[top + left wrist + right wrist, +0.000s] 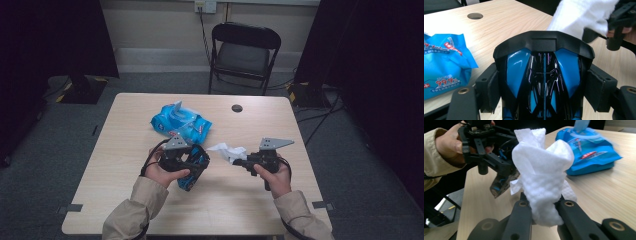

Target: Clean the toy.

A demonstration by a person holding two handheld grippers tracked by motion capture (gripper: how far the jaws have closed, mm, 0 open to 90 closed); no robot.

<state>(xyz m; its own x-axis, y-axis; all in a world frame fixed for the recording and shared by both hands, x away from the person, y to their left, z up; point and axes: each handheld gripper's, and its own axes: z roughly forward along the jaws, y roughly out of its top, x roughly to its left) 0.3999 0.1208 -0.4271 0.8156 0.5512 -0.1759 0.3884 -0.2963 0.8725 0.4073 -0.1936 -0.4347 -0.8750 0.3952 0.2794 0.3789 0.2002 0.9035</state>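
Two claws in my hands, both loaded. My left gripper pinches a blue-and-black toy car across its body, a pad pressed to each flank, jaws standing wide around it; the car's dark end points away from that claw. My right gripper has its jaws squeezed tight on a bunched white wipe, which rises crumpled above the fingertips. The wipe sits just beside the car, between the two claws; whether they touch I cannot tell. Beyond both claws, a blue wet-wipe pack lies on the wooden table, its flap lifted. Farther off, past the table's edge, stands a black folding chair.
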